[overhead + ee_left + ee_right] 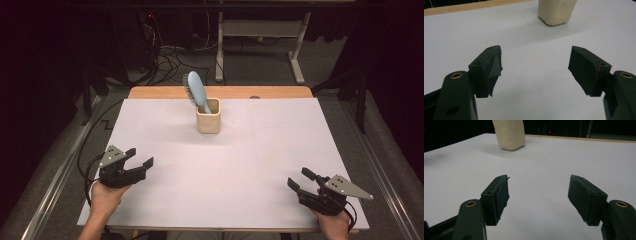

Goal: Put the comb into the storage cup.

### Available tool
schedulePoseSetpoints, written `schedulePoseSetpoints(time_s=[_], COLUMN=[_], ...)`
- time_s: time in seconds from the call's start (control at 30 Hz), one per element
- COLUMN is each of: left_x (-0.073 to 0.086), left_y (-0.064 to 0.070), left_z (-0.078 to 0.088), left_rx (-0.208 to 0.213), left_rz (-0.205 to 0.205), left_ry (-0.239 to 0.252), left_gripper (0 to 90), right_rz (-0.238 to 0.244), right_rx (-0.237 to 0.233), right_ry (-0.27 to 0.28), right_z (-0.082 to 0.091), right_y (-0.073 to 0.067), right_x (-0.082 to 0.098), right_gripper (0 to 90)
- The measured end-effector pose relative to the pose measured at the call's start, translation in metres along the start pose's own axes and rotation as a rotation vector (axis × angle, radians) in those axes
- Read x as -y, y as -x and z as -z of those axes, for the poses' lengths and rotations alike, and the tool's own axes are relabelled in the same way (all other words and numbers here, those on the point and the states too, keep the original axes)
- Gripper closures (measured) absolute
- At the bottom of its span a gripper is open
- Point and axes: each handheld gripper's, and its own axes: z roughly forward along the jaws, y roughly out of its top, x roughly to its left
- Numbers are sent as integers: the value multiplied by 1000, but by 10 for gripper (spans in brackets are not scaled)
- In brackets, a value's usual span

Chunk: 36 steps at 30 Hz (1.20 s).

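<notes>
A cream square cup (208, 118) stands upright at the back middle of the white table (220, 170). A light blue hairbrush (196, 91) stands in it, handle down, head leaning to the left. My left gripper (139, 158) rests low at the front left, open, with nothing between its jaws. My right gripper (301, 179) sits at the front right, also open and empty. In the left gripper view the cup (556, 11) lies far ahead of the gripper (535, 62). The right gripper view has the cup (509, 135) far off, up and left of the gripper (539, 188).
A wooden strip (220, 92) runs along the table's far edge. Beyond it are a desk frame (260, 45) and loose cables (170, 57) on the floor. Metal rails (60, 170) flank the table on both sides.
</notes>
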Motion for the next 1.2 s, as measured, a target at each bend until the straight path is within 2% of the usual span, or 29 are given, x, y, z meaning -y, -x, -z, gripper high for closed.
schedulePoseSetpoints(time_s=[0.67,1.2], left_x=[16,26], left_y=[-5,-9], left_z=[1,0], left_rx=[-10,-36], left_rz=[44,54], left_ry=[4,5], left_gripper=[273,270], right_rz=[0,-2], right_rx=[1,0], right_ry=[3,3], right_z=[0,0], right_y=[0,0], right_x=[0,0], right_gripper=[335,335])
